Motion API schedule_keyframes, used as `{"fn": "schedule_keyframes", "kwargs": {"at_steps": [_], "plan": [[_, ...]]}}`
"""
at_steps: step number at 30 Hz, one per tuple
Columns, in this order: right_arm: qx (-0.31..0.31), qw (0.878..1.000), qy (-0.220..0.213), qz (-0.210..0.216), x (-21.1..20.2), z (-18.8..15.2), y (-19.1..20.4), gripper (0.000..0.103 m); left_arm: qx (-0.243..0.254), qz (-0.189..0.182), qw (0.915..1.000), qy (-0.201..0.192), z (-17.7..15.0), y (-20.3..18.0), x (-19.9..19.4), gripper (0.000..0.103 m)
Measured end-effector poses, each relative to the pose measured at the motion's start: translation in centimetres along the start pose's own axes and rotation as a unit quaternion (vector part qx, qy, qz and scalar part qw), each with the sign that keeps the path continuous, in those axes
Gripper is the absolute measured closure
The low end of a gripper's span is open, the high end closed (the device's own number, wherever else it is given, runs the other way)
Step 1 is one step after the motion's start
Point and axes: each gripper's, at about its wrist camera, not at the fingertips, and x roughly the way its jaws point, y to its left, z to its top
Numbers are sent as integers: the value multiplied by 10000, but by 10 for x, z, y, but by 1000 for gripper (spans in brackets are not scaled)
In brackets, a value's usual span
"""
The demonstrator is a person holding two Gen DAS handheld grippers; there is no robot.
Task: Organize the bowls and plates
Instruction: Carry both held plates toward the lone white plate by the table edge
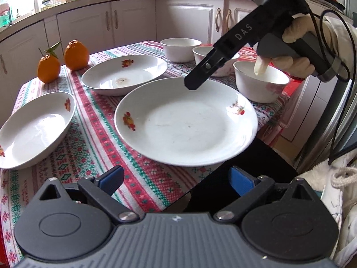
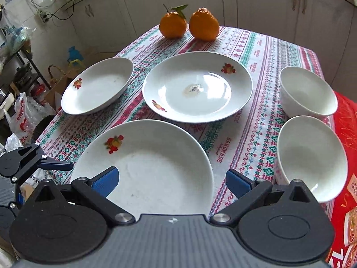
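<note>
Items are listed left to right as the right wrist view shows them, all on a patterned tablecloth (image 2: 256, 102) with red and green bands.

Far left: a white plate (image 2: 98, 87) with one fruit motif on its rim, sitting at the table's left edge with its far side raised. Centre: a second plate (image 2: 198, 87), flat, with two fruit motifs and a brownish mark in its well. In front of it, nearest the camera: the largest plate (image 2: 151, 167), with a fruit motif and faint grey scuffs. Behind the plates, two oranges (image 2: 189, 23) stand side by side at the far edge, one with a leafy stem. Right: two plain white bowls (image 2: 310, 120), upright, one behind the other, near the table's right edge. The left wrist view shows a third bowl (image 1: 261, 83) with a reddish pattern on its side.

Left claw (image 1: 176, 179): fingers spread apart, holding nothing, just short of the largest plate. Right claw (image 2: 171, 181): fingers spread apart, empty, above that plate's near rim.
</note>
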Motion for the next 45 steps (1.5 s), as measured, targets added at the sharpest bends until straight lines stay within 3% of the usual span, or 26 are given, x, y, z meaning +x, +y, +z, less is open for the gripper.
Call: {"fn": "schedule_keyframes", "kwargs": {"at_steps": [9, 23, 45], "plan": [[-59, 9995, 309, 77, 15, 4, -5, 3, 85, -103, 9999, -26, 4, -5, 8, 4], [41, 9968, 608, 508, 29, 9, -20, 26, -80, -249, 9996, -113, 7, -2, 12, 5], [148, 9932, 677, 938, 35, 17, -32, 27, -42, -401, 9991, -111, 8, 2, 15, 6]]}}
